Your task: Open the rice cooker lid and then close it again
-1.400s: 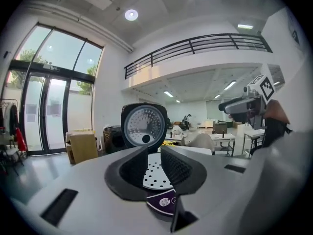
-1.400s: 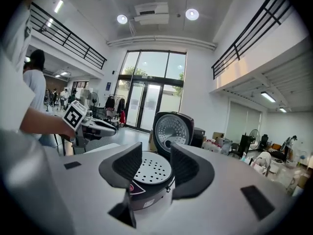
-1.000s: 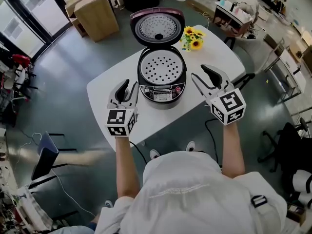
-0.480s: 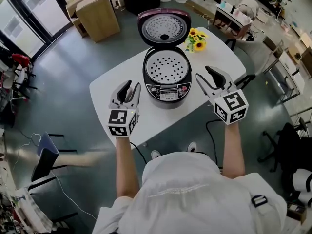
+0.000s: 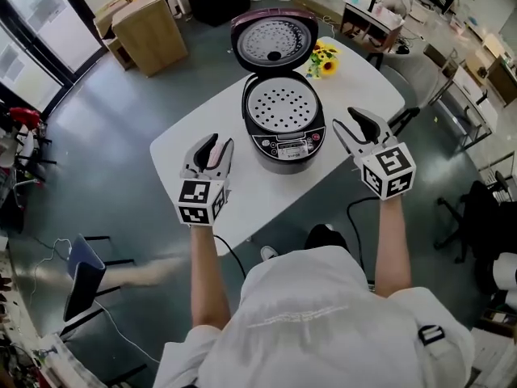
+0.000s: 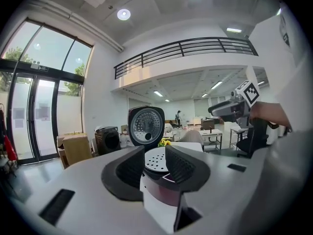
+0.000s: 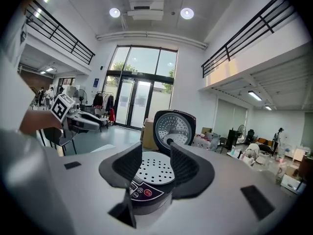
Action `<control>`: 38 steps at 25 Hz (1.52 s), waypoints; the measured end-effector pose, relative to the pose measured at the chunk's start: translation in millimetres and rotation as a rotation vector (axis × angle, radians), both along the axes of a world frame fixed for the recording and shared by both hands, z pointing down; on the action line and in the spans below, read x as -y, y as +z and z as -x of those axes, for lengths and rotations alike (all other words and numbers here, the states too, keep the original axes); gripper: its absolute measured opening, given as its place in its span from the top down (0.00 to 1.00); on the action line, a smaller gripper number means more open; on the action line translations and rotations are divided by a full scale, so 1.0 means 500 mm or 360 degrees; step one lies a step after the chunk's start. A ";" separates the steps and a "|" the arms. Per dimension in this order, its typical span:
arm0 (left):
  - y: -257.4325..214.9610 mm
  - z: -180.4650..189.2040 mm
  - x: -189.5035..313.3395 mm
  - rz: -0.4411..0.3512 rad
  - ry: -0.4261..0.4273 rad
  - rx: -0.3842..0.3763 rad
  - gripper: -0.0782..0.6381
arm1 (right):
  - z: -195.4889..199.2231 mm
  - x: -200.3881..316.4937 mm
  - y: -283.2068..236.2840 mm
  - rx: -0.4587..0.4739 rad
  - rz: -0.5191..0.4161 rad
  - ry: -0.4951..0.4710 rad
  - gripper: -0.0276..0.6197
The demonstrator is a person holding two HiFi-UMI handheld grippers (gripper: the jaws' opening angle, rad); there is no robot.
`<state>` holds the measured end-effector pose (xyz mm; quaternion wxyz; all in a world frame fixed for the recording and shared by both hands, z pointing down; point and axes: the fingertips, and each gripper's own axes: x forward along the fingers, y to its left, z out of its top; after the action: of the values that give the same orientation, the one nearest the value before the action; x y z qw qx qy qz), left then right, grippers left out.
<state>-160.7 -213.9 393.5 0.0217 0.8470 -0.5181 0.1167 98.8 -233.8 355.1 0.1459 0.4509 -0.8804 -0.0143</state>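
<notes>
Jaws apart beside open rice cooker [image 5: 284, 124]

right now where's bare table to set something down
Bare white table left of the rice cooker out to the left corner, the strip along the near edge in front of it, and a patch to its right. Crowded behind: open lid and yellow flowers.

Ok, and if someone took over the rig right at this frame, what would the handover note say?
Left gripper: open, empty, held left of the rice cooker, not touching it.
Right gripper: open, empty, right of the cooker, also apart from it.
The cooker stands mid-table; its lid is up and hinged back, with the perforated tray showing inside.
Done: opening the lid.
Left: push the lid down until it shuts.
</notes>
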 end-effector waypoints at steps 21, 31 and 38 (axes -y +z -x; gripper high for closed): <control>0.035 -0.030 0.232 0.0068 -0.0135 0.0032 0.68 | 0.023 0.414 -0.025 -0.0209 -0.0095 -0.0304 0.60; 0.079 -0.054 0.288 0.0154 -0.0187 0.0058 0.68 | 0.092 0.588 -0.070 -0.0609 -0.0210 -0.0632 0.51; 0.116 -0.071 0.291 0.0221 -0.0165 0.0070 0.68 | 0.140 0.634 -0.060 -0.0930 -0.0156 -0.0874 0.48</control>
<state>-125.1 -359.5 451.5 0.0749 0.8127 -0.5523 0.1696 29.0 -550.9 325.1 0.3591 0.1822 -0.8879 -0.2223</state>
